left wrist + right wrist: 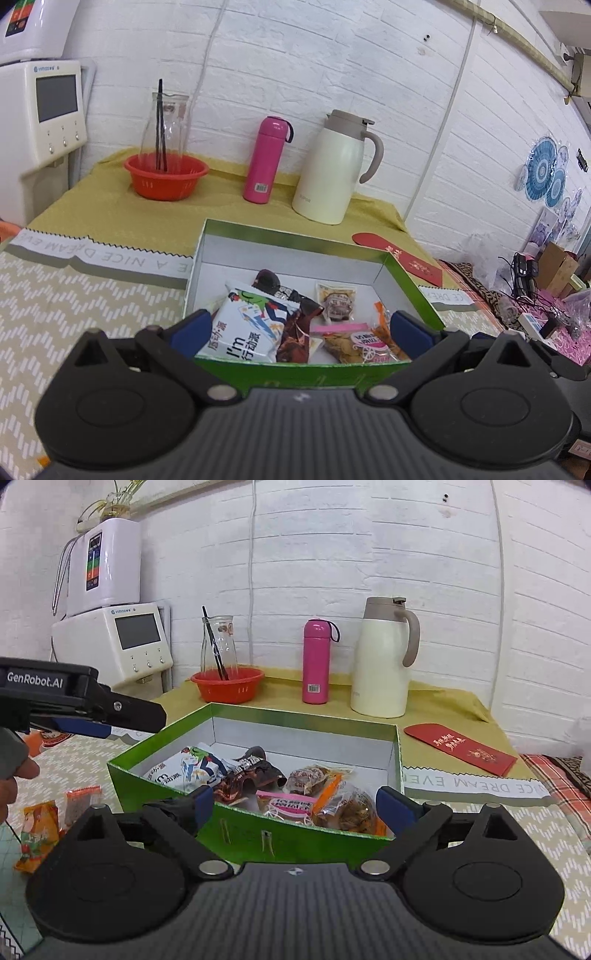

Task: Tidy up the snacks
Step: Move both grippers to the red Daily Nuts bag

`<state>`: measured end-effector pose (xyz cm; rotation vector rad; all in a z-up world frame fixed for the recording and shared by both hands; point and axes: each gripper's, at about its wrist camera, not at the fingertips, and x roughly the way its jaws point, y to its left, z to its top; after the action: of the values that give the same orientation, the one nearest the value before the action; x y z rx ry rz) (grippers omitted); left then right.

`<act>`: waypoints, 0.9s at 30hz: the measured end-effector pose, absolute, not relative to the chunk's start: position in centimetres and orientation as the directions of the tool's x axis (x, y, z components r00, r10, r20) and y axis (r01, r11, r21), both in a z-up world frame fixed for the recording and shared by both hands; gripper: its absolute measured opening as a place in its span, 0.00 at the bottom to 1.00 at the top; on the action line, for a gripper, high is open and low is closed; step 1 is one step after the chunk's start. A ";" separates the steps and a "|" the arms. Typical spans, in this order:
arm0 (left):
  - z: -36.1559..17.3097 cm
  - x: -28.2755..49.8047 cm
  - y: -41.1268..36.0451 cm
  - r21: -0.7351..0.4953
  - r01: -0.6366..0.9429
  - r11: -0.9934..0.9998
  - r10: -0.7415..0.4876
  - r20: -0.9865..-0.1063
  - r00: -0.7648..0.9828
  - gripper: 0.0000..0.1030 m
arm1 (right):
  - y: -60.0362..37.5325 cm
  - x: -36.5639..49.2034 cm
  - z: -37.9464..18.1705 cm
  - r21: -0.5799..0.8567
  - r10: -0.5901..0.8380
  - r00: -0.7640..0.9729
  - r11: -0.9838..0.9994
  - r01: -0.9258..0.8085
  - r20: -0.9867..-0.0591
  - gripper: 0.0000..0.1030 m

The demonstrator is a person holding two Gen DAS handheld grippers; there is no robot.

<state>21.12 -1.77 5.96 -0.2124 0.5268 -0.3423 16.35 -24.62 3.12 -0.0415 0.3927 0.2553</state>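
A green box with a white inside stands open on the table and holds several snack packs: a white bag, dark wrappers and brown and orange packs. My left gripper is open and empty, its fingers spread above the box's near edge; it also shows from the side in the right wrist view. My right gripper is open and empty at the box's near wall. Two orange snack packs lie on the table left of the box.
At the back stand a red basket with a glass carafe, a pink bottle and a cream thermos jug. A red envelope lies right of the box. White appliances stand at the left.
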 end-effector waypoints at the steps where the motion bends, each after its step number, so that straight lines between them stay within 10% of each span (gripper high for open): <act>1: 5.9 20.7 -1.9 -0.286 0.263 0.922 -0.373 -0.463 0.804 0.99 | -25.0 15.8 3.0 0.015 0.243 0.890 0.966 -0.257 -0.387 1.00; 24: -1.2 13.1 -7.7 -0.378 0.470 0.798 -0.602 -0.549 0.580 0.99 | -30.8 8.2 -2.4 0.121 0.260 0.785 0.965 -0.233 -0.562 1.00; 27: -1.6 13.8 -7.8 -0.397 0.452 0.799 -0.601 -0.561 0.570 0.87 | -30.7 7.8 -2.5 0.150 0.276 0.784 0.961 -0.232 -0.557 0.91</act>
<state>13.78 -7.84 -1.60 -0.2186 0.7383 -0.6235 7.81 -30.67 -2.54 0.0747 0.6118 0.2744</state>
